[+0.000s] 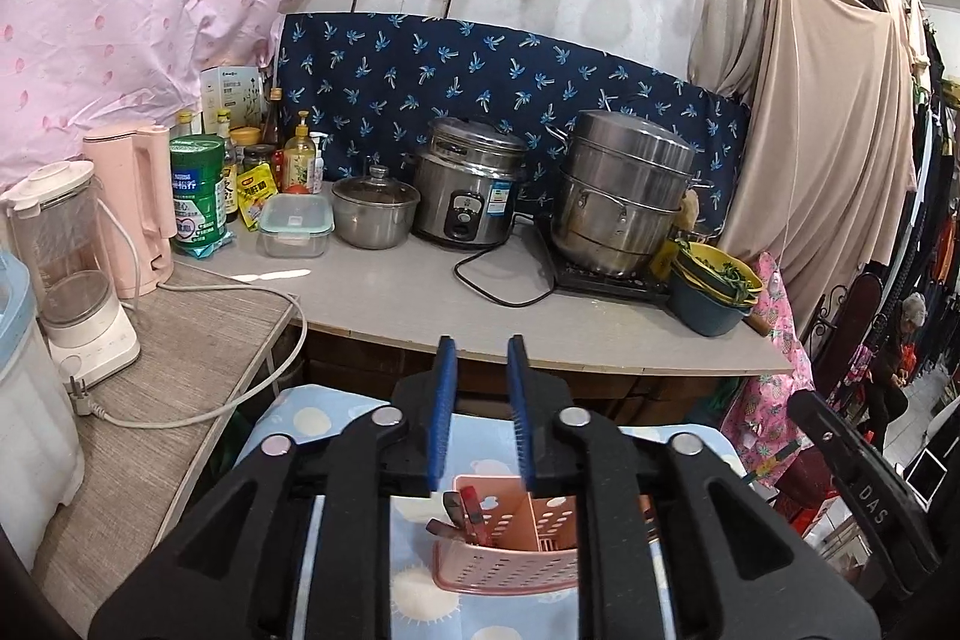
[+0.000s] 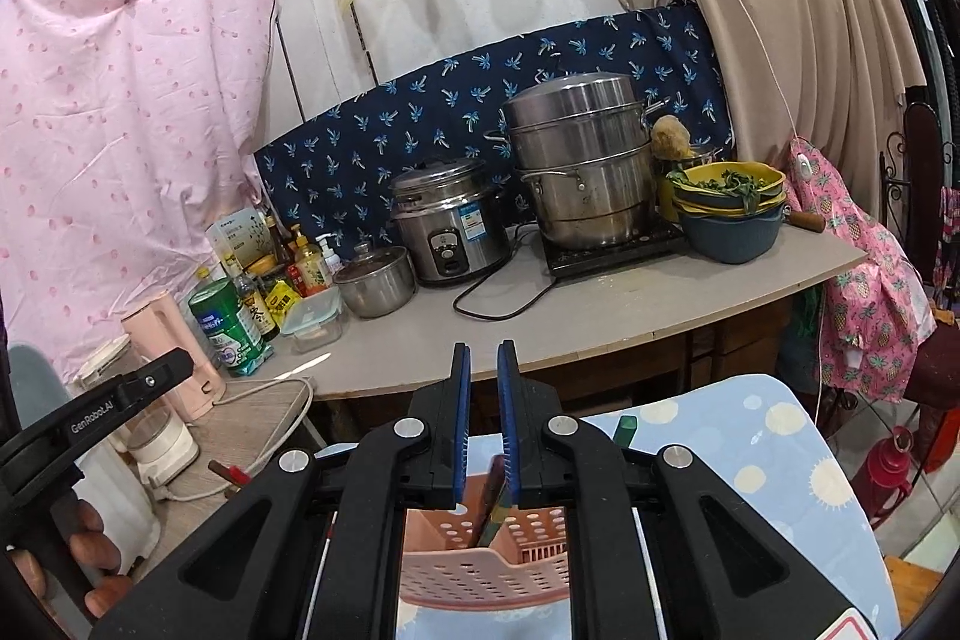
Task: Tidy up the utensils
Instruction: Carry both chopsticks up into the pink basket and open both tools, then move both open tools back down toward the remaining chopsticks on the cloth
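Note:
A pink perforated utensil holder (image 1: 510,550) (image 2: 480,574) stands on a blue cloth with suns and clouds, just below both grippers. Several dark and red utensil handles (image 1: 468,514) stick out of its left compartment. My left gripper (image 1: 482,346) hangs over the holder, its blue pads open by a narrow gap with nothing between them. My right gripper (image 2: 483,349) has its pads almost together, with only a slit left. A dark green-brown handle (image 2: 495,490) rises from the holder beneath that slit, leaning toward the right pad. A green handle tip (image 2: 627,427) shows behind the right finger.
Behind the cloth-covered table (image 2: 750,448) runs a grey counter (image 1: 420,292) with a rice cooker (image 1: 465,196), a steel steamer pot (image 1: 618,196), a small lidded pot (image 1: 372,211), stacked bowls (image 1: 714,292) and bottles. A lower side surface at the left holds a blender (image 1: 78,280) and a pink kettle (image 1: 138,202).

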`<state>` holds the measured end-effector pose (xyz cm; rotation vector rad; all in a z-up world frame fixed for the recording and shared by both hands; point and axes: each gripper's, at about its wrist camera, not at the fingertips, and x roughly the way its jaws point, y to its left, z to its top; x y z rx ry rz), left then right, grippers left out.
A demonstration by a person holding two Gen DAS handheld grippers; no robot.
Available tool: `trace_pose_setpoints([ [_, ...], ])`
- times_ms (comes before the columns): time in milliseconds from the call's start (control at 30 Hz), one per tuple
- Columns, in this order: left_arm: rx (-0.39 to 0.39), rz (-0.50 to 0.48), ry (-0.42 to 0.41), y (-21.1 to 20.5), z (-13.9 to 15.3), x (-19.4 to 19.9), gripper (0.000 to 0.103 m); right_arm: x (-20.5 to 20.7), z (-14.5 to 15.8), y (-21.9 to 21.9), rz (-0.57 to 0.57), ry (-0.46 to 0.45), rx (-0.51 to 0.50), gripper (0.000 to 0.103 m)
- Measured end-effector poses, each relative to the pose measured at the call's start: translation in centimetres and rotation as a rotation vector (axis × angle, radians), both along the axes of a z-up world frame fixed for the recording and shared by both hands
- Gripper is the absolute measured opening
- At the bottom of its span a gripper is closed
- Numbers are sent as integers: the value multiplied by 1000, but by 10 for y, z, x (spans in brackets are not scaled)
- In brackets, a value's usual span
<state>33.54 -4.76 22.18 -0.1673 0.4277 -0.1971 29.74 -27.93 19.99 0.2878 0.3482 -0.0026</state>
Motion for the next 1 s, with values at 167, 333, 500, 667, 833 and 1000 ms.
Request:
trace_pose_setpoints([
  [167,24,-4,-1,1,0,-16,18,-20,7,1,10,-20,5,11],
  [333,57,-6,17,2,-4,-38,18,-45,7,4,29,-21,7,11],
  [500,75,-15,36,4,-10,-60,18,-72,0,13,43,-5,-25,11],
  [667,94,-27,40,5,-14,-83,18,-97,-8,21,54,16,-55,11],
  [833,126,-38,52,3,-24,-106,18,-119,-17,26,55,33,-67,11],
  [1000,144,-54,80,3,-38,-121,18,-139,-31,29,61,64,-67,11],
])
